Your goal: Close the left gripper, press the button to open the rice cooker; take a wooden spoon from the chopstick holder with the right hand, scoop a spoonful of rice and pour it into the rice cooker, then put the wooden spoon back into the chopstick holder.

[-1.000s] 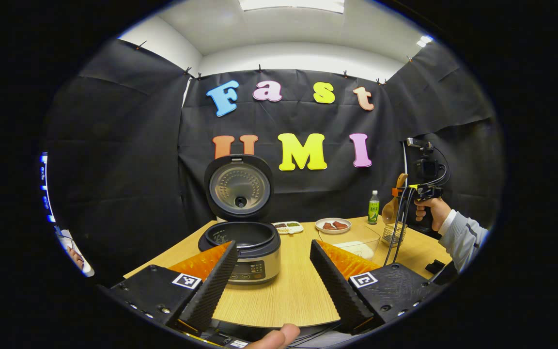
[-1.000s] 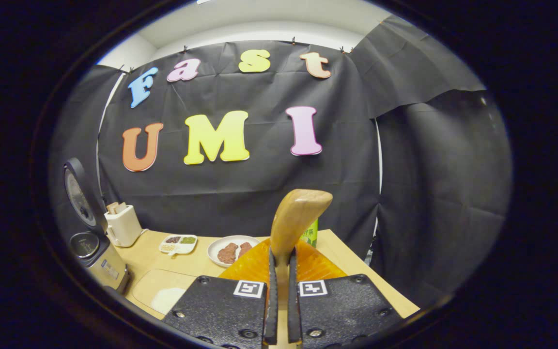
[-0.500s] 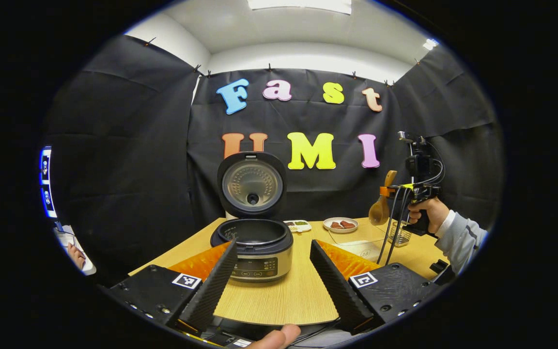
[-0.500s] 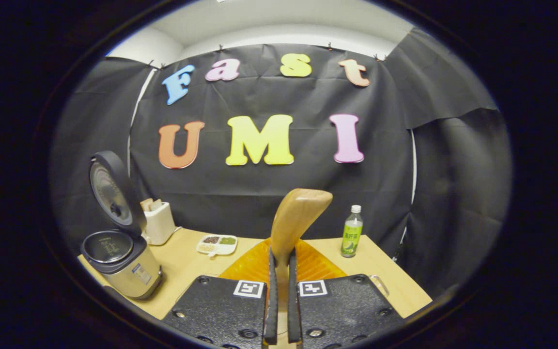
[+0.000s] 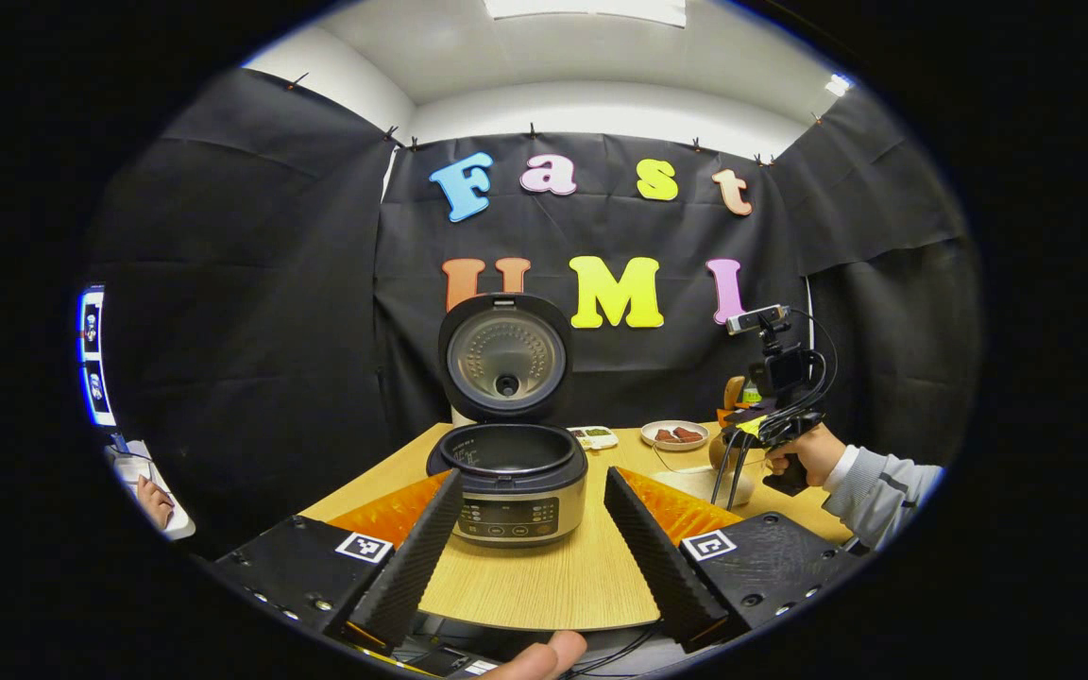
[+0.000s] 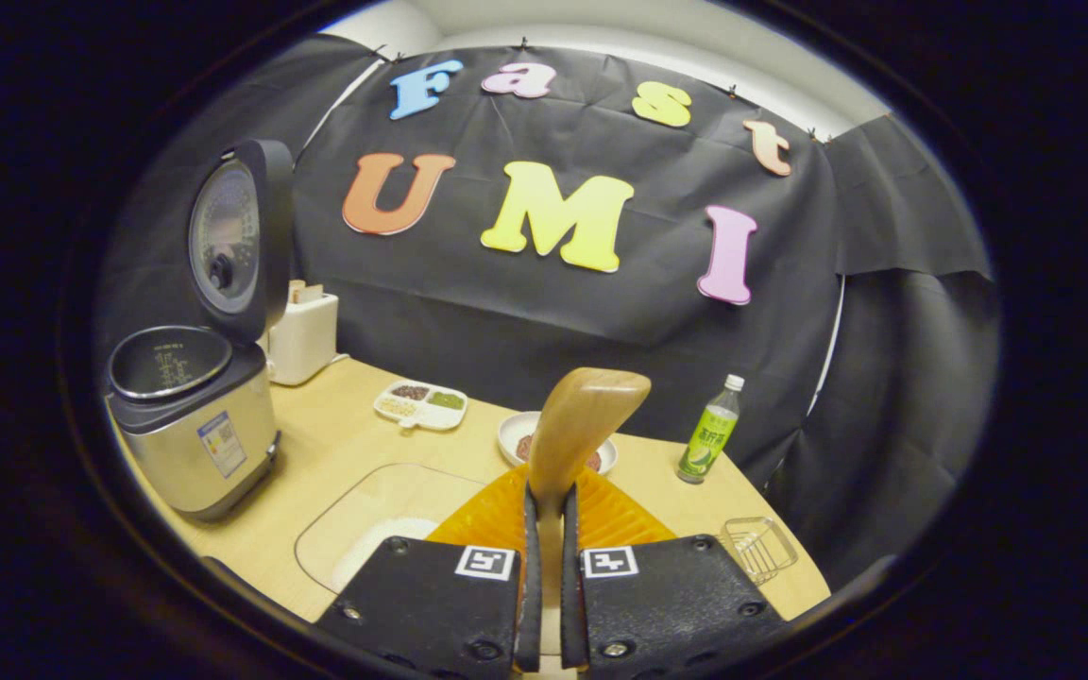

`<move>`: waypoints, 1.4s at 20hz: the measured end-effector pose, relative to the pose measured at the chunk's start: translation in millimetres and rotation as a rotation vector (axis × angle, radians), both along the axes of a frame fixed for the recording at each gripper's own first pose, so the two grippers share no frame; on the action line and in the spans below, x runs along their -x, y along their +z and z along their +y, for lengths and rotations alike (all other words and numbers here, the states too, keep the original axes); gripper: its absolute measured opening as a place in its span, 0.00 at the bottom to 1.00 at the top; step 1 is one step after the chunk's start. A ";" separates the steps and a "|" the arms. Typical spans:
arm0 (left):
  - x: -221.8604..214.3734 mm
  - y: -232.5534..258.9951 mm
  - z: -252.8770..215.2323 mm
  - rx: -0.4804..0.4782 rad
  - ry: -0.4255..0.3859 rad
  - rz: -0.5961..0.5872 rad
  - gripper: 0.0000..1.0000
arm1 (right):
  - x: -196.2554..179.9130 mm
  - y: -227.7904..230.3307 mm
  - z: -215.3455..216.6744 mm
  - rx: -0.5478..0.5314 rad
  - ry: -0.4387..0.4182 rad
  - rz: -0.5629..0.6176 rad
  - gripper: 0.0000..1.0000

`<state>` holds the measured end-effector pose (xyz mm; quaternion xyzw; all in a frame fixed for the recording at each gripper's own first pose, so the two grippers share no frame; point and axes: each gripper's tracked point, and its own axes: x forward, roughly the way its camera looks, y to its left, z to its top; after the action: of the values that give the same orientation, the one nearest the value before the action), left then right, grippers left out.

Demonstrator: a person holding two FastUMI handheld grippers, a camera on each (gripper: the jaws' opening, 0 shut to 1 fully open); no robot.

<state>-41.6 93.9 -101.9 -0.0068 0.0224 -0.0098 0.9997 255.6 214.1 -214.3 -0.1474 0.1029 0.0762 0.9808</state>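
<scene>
While the left hand-held gripper [image 5: 533,529] stood with its fingers apart above the near edge of the surface [image 5: 553,586], the right hand-held gripper [image 6: 544,604] was clamped on one wooden spoon [image 6: 582,425]. One rice cooker [image 5: 514,472] stood open, with free room before it. The right gripper view added one rice container [image 6: 365,529], one wire chopstick holder [image 6: 759,546] near the edge, and one bottle [image 6: 709,434].
</scene>
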 end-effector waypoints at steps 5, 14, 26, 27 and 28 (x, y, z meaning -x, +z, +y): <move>3.8 -2.9 -12.5 0.056 -0.050 0.006 0.97 | 4.4 -28.7 9.6 0.013 -0.006 0.030 0.13; 4.2 -2.7 -11.1 0.020 -0.045 0.003 0.96 | 25.8 -39.6 46.6 -0.353 0.005 0.169 0.13; 1.1 -9.5 -10.0 0.004 -0.031 0.018 0.96 | 15.2 -45.0 23.3 -0.948 -0.061 0.405 0.13; 0.9 -8.8 -9.4 0.001 -0.029 0.020 0.96 | 14.2 -41.8 22.2 -1.000 -0.059 0.409 0.13; 1.0 -9.7 -9.5 -0.002 -0.027 0.020 0.97 | 13.1 -42.6 17.5 -1.038 -0.068 0.415 0.13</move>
<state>-42.6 84.4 -111.7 -0.0054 0.0326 -0.0233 0.9992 242.5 231.6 -256.9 0.3761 0.2476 0.1126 0.8858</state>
